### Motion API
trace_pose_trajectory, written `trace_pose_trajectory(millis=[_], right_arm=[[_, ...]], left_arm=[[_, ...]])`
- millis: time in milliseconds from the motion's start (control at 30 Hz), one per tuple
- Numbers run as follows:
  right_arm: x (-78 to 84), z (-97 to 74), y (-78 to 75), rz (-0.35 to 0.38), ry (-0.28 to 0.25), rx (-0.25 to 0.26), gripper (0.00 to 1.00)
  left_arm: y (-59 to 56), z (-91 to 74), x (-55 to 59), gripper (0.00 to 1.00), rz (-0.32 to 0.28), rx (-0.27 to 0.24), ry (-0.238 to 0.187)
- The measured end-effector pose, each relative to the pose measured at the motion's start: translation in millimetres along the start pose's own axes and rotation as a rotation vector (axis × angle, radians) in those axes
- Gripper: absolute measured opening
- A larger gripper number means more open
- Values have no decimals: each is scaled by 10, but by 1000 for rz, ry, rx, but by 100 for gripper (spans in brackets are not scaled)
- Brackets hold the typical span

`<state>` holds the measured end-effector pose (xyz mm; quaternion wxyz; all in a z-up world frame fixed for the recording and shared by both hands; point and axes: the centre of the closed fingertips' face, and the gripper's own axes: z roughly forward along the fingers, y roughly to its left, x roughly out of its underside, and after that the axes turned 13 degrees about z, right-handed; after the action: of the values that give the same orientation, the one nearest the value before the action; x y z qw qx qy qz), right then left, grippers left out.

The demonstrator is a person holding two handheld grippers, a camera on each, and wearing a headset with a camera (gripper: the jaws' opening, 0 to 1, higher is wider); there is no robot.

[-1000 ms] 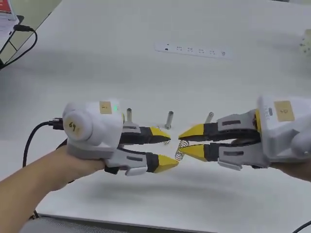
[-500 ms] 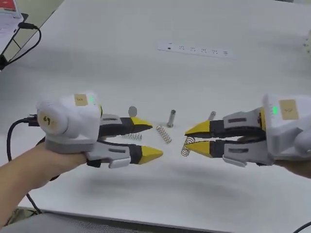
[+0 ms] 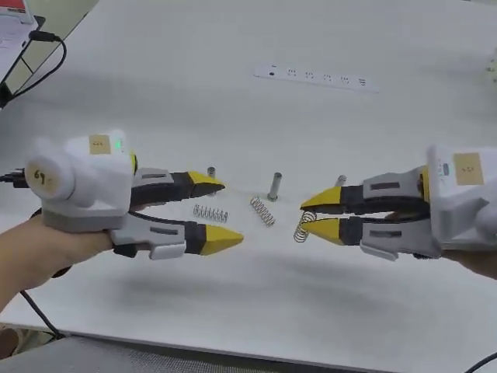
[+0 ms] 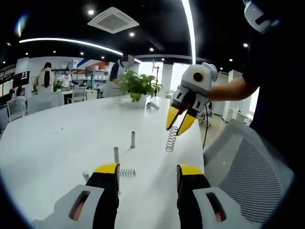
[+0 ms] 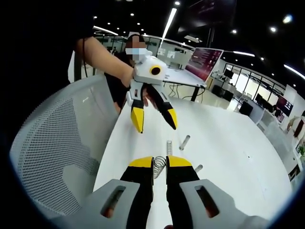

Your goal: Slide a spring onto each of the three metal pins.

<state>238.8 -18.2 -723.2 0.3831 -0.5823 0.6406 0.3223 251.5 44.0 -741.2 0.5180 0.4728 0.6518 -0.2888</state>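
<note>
1. White tabletop (image 3: 233, 93) lies under all we see, with a power strip (image 3: 314, 78) at its far side.
2. Our left gripper (image 3: 215, 210) hovers with its jaws spread wide, gripping nothing.
3. Our right gripper (image 3: 320, 215) is clenched on a spring (image 3: 301, 227) — the coils stick out past the yellow tips.
4. Three metal pins stand upright in a row: left pin (image 3: 211, 172), middle pin (image 3: 274, 186), and right pin (image 3: 340, 181) just behind the right gripper's upper jaw.
5. Two more springs lie flat before the pins — the left loose spring (image 3: 210, 213) by the left gripper's tips, the right loose spring (image 3: 262, 210) near the middle pin.
</note>
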Motion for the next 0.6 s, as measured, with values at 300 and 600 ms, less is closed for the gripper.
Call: trace_pose_trajectory(millis=[300,600], right_arm=[[52,-58,-86,11,4,21,6],[78,-90,-138,24,7,42,6]], left_arm=[[70,-129,154,48,-2,-12,29],[196,-280,239,59,-20,-70,42]])
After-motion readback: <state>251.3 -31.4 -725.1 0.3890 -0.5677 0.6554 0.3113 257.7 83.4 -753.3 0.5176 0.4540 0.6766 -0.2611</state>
